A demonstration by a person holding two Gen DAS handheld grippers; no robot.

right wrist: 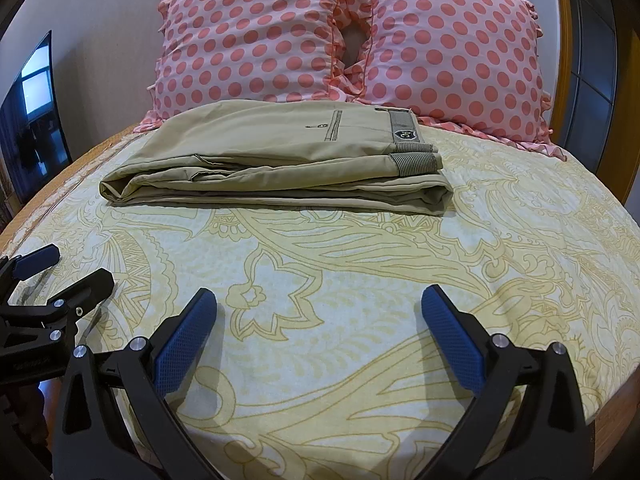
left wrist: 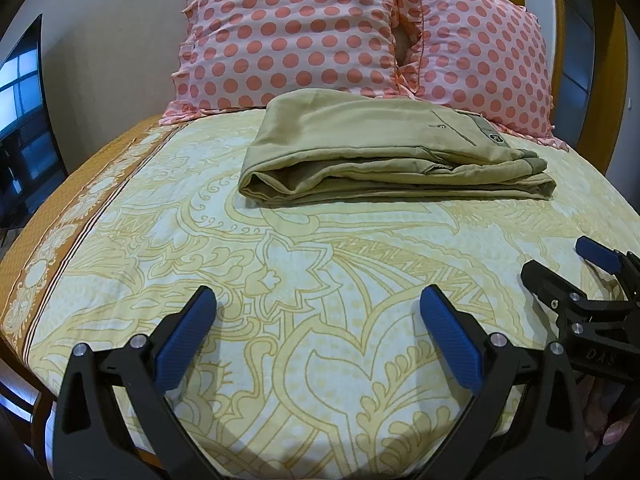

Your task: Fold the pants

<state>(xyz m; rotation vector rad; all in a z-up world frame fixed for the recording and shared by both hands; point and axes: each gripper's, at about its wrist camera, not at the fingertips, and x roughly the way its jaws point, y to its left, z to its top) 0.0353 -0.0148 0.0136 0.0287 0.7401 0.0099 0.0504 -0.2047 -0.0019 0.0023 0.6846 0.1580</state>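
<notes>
The bed (right wrist: 320,320) is carrying everything, with two spotted pillows (right wrist: 256,32) leaning at its head. Just in front of them the khaki pants (right wrist: 280,160) are lying folded into a flat stack, waistband to the right. They are looking light, soft and floppy (best pinched at a doubled edge). Both left tongs (left wrist: 318,312) and right tongs (right wrist: 318,312) are hovering spread apart, gripping nothing.

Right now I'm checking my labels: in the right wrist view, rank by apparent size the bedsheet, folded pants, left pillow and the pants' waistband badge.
1. bedsheet
2. left pillow
3. folded pants, close to the pillow, so unsure
4. waistband badge
</notes>
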